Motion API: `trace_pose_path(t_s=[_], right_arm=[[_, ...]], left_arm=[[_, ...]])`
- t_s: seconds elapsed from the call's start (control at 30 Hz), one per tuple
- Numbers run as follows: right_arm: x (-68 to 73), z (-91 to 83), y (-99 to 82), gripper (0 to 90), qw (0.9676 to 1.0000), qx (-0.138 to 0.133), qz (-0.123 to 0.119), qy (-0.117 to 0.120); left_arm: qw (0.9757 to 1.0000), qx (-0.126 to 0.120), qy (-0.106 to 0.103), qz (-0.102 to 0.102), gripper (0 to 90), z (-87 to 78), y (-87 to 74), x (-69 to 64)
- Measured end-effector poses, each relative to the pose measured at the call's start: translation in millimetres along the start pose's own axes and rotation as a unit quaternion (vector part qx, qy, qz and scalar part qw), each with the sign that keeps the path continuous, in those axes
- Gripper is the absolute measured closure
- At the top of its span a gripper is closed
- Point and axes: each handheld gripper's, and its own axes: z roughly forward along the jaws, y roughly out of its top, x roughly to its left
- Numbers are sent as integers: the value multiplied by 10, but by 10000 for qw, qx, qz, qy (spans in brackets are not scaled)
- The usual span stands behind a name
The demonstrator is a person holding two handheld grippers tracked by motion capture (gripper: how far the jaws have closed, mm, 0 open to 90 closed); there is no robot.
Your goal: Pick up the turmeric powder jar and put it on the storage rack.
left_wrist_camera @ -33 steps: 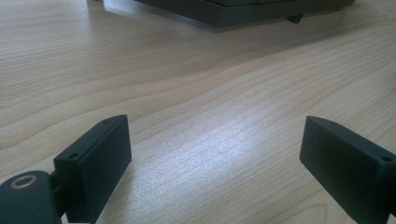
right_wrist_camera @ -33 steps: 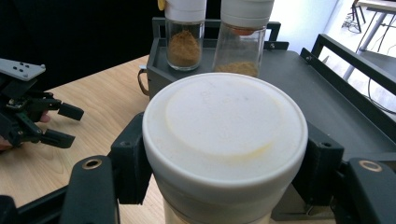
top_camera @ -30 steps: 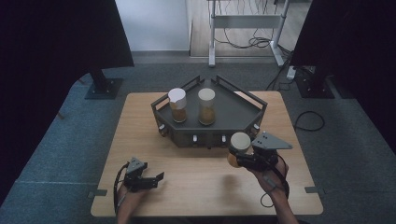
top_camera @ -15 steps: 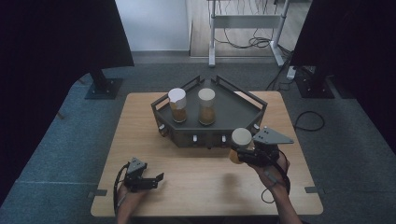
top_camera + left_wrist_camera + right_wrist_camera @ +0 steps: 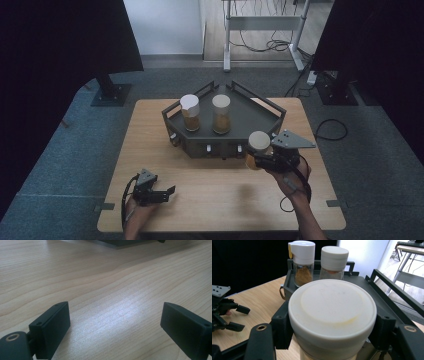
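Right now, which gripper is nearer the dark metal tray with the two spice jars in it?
Right. The right gripper, shut on a white-lidded jar, is at the dark metal tray's front right corner. The left gripper sits open, well short of it, near the table's front edge.

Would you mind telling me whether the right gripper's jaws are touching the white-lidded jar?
Touching: in the right gripper view, the right gripper has both jaws pressed against the white-lidded jar.

A light wooden worktop (image 5: 215, 195) carries a dark grey angular metal tray (image 5: 260, 112) at its far middle. Upright in the tray (side by side, near its back corner) stand a white flip-capped glass spice jar (image 5: 190, 113) and a white round-lidded glass jar (image 5: 221, 114).
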Motion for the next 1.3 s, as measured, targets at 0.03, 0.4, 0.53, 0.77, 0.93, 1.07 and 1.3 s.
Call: trace_pose_path(t_s=[0.03,0.4,0.53,0.77,0.93,1.07,1.3], right_arm=[[-1,4,11,331,10000,-7,-4,0],[-45,51,79,332,10000,-19,23,-11],[-61,64,109,332,10000,-27,26,-25],[-95,94,171,332,10000,-31,21,-83],[-127,112,192,332,9999,-43,49,-108],[-150,133,218,331,9999,-39,56,-144],[-180,159,247,332,9998,-43,74,-176]], left_arm=[[10000,3,0,3,84,0,1,0],[10000,48,-10,19,85,5,15,0],[10000,64,-11,26,85,8,20,-1],[9999,160,-24,35,85,15,47,0],[9997,227,-27,40,85,24,67,-2],[9996,264,-37,45,84,31,77,-1],[9996,262,-53,16,85,29,76,9]])
